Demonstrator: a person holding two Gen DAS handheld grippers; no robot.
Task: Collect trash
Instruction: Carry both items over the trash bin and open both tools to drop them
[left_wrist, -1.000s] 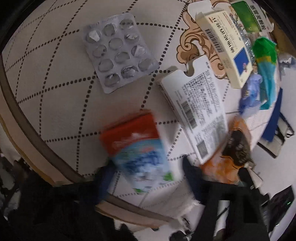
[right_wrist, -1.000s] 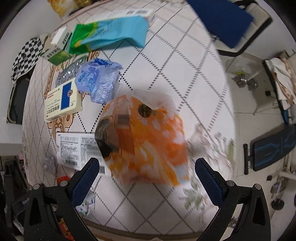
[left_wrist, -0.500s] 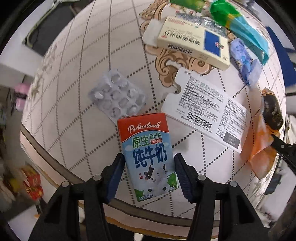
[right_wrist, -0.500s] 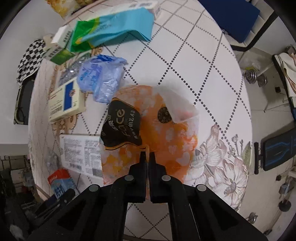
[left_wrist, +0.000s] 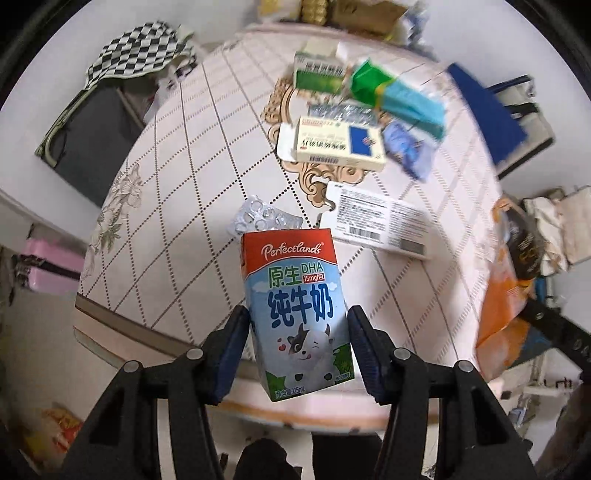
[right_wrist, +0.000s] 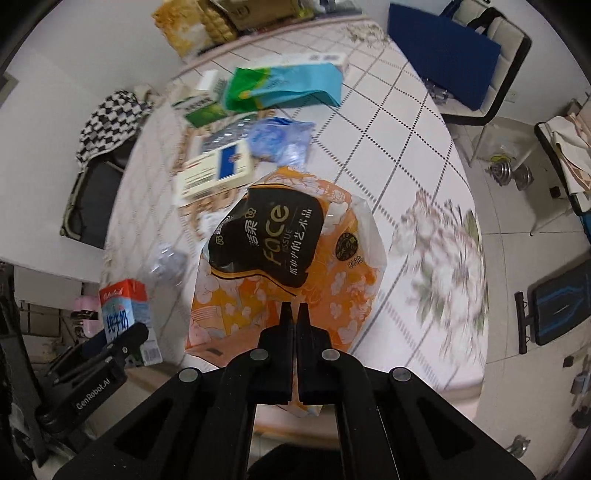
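Left claw (left_wrist: 298, 339) grips one milk carton (left_wrist: 295, 302), blue pads pressed on both its sides, the carton held up off the table (left_wrist: 177, 192). Right claw (right_wrist: 293, 314) is pinched tight on one orange tissue wrapper (right_wrist: 288, 258), which hangs over the table's near edge. On the table: three medicine boxes, namely one green (left_wrist: 317, 74), one cream with a blue patch (left_wrist: 332, 142) and one flattened white (left_wrist: 376, 221). One blister pack (left_wrist: 258, 218) lies just behind the carton, one crumpled blue bag (left_wrist: 406, 151) beside the cream box, and one green-and-teal packet (left_wrist: 395, 96) farther back.
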